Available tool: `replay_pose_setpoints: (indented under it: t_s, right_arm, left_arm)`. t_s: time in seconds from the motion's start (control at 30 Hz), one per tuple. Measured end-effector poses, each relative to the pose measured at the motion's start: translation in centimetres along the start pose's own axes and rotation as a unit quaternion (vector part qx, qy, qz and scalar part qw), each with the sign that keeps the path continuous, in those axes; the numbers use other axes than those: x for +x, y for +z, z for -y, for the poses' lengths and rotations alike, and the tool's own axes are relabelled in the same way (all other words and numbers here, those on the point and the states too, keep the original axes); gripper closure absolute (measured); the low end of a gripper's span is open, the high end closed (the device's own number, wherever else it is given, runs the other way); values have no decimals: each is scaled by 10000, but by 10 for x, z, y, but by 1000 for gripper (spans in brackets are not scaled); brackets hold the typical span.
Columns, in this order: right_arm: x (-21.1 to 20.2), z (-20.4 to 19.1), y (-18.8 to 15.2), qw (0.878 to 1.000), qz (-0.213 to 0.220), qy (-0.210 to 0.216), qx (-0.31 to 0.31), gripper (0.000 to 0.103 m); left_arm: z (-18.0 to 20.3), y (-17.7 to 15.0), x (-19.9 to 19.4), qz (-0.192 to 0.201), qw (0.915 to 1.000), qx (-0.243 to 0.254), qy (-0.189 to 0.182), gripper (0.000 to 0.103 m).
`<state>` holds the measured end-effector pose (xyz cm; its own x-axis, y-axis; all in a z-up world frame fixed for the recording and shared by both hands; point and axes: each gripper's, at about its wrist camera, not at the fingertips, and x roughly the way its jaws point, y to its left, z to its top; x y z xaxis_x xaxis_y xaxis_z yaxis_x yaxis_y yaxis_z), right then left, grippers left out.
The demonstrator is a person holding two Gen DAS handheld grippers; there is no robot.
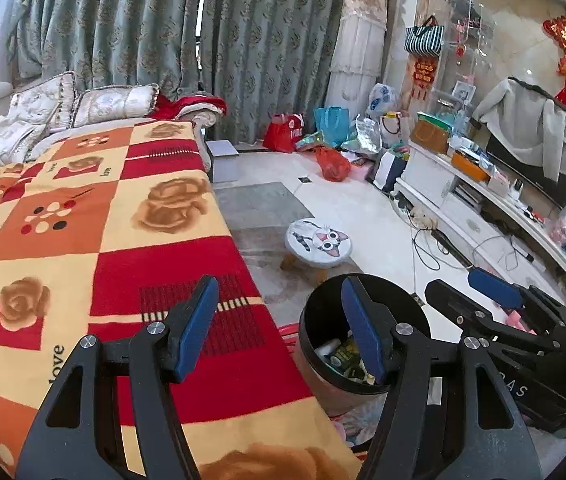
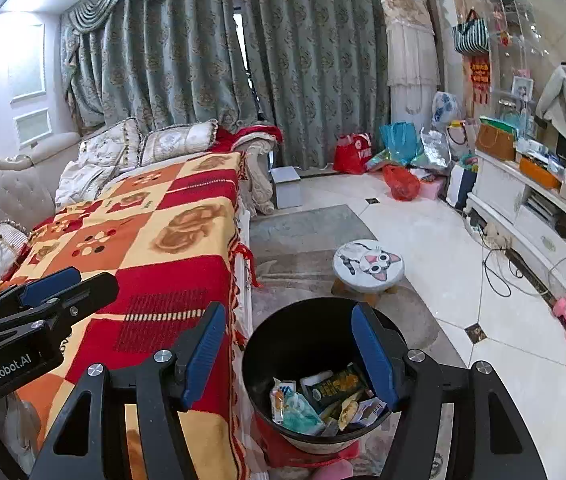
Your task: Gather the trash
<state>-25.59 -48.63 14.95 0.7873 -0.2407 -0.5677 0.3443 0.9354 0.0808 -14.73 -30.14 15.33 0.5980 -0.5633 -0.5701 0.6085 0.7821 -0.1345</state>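
- The black trash bin [image 2: 315,344] stands upright on the floor just beside the edge of the sofa; its long axis runs vertical and its round mouth points up, seen from above in both wrist views
- Inside the bin lies a jumble of trash [image 2: 323,400]: crumpled wrappers, a dark green and yellow packet lying tilted, a pale teal piece and small white cartons; the pieces point in mixed directions and no single axis can be told
- The right gripper [image 2: 289,354] hangs above the bin's near rim with its jaws spread apart; nothing sits between the blue pads
- The left gripper [image 1: 279,328] hovers over the border between the blanket and the bin, its jaws also spread and empty; its right finger overlaps the bin's mouth in the left wrist view
- A checked red, orange and yellow blanket [image 2: 155,248] covers the sofa seat to the left of the bin
- A small round stool [image 2: 369,266] with a cartoon cat on top stands on the floor beyond the bin, apart from it
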Motion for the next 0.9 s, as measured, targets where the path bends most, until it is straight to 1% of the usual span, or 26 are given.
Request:
replay_pose_setpoints:
  t_s: [0.4,0.9]
  right_arm:
    - [-4,-5,3,10000,75,-18,9,37]
    - [-2,-5,4,10000,23,-2,12,35]
  left_arm:
    - [-7,3,-8,158,9998,-27,107,40]
    - [-6,3,-9,156,9998,-29,107,40]
